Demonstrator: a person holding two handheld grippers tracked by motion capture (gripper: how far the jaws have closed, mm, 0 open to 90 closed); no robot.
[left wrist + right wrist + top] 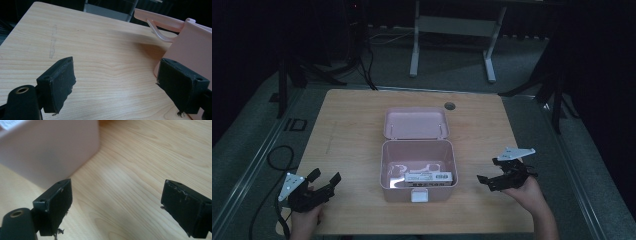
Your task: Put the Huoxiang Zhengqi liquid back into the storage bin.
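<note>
The pink box [419, 170], judged light, stiff and slippery, is flanked by the left gripper [324, 178] and right gripper [486, 181], both wide open, empty; its walls are best gripped.

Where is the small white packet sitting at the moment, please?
In the high view, the white packet lies inside the open pink box at the table's centre, against its near wall, between the left tongs and the right tongs.
</note>
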